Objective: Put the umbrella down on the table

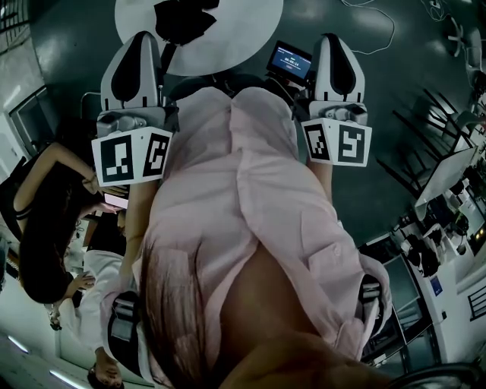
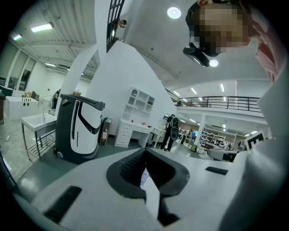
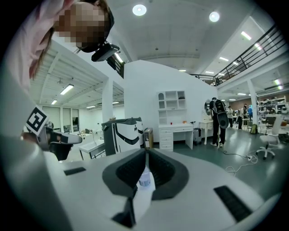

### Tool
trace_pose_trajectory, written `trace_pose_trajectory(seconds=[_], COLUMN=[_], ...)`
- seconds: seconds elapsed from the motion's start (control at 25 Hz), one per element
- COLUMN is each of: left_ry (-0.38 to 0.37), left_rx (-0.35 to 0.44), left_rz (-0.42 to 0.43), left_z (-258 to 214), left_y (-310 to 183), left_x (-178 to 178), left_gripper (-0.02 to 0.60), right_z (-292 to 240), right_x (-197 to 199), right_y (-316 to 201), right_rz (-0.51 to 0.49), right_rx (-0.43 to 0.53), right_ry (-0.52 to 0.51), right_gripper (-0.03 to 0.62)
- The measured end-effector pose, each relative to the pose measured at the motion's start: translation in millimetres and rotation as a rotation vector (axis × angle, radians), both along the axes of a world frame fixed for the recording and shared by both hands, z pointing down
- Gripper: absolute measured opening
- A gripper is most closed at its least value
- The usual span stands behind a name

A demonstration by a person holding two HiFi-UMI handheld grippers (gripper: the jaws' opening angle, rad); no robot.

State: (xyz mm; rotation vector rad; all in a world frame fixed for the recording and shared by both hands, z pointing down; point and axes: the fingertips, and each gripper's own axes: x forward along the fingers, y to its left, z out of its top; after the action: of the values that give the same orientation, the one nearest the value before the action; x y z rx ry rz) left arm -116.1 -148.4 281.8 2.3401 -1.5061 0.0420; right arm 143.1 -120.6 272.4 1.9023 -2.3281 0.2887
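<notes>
A round white table point(image 1: 250, 34) stands ahead of me at the top of the head view. On it lies a black crumpled thing point(image 1: 186, 19) that looks like the umbrella. My left gripper point(image 1: 144, 38) is held at the left of my pink shirt, its tips near the table's edge, below and left of the black thing. My right gripper point(image 1: 334, 39) is at the right side, beside the table. In the left gripper view the left gripper point(image 2: 145, 153) has its jaws together with nothing between them. In the right gripper view the right gripper point(image 3: 146, 152) also has its jaws together and empty.
A small lit screen point(image 1: 289, 61) sits by the table's right edge. A dark-haired person point(image 1: 45, 228) stands close on my left. Black chairs point(image 1: 433, 114) and cluttered desks are at the right. Ahead are a black-and-white machine point(image 2: 79, 131), white cabinets point(image 3: 174, 122) and a standing person point(image 3: 219, 119).
</notes>
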Motion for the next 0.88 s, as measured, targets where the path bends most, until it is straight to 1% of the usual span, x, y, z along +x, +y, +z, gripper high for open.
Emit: trace_pose_trajectory(seconds=[0.2,0.36,0.48,0.6,0.72,0.88], left_ry=[0.001,-0.002,-0.009,-0.022,-0.038,-0.036], left_rx=[-0.006,-0.009,-0.015,-0.016,-0.021,-0.035], left_rz=[-0.005,-0.021,-0.04,-0.064,-0.092,-0.133], left_z=[3,5,7,7,8,13], left_y=[-2,-3,-3,-5,-4,-2], left_x=[-1,-3,-4,-5,-11,-23], left_gripper=[0.018,0.018,0.018,0.018,0.018,0.018], right_z=[1,4,9,14,17,20], right_x=[0,-6,-16,-27,-43,-62], right_y=[-2,-5,-9,-16,-22,-27], right_rz=[-0.004,-0.032,-0.076,-0.128,-0.186,-0.246], right_rx=[-0.006,-0.016,-0.035,-0.048,-0.053,-0.055], right_ry=[0.003,0.009,0.03,0.029,0.022,0.016], right_gripper=[0.041,0.041,0.04,0.04,0.04,0.04])
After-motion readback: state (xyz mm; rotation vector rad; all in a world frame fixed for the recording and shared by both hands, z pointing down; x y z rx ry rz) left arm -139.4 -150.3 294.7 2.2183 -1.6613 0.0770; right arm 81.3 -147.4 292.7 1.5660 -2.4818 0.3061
